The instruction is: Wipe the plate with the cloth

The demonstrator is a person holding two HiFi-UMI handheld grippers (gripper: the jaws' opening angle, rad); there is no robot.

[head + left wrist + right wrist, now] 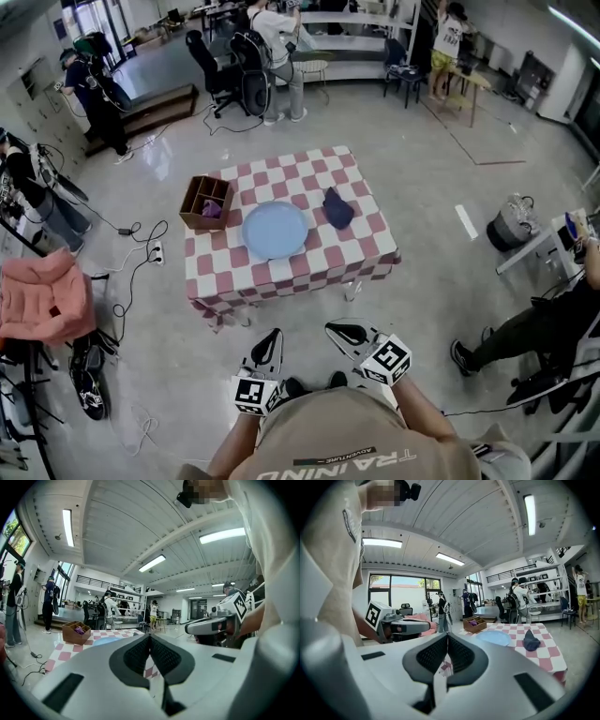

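A round light-blue plate lies empty in the middle of the red-and-white checked table. A crumpled dark-blue cloth sits just right of it on the table. Both grippers hang in front of my body, well short of the table's near edge. My left gripper is shut with nothing in it, and my right gripper is shut and empty too. The right gripper view shows the plate and the cloth beyond its closed jaws. In the left gripper view the plate peeks over the gripper body.
A wooden divided box holding something purple stands on the table's left edge. Cables and a power strip lie on the floor to the left, near a pink-covered chair. A seated person's legs are at the right. Several people stand further back.
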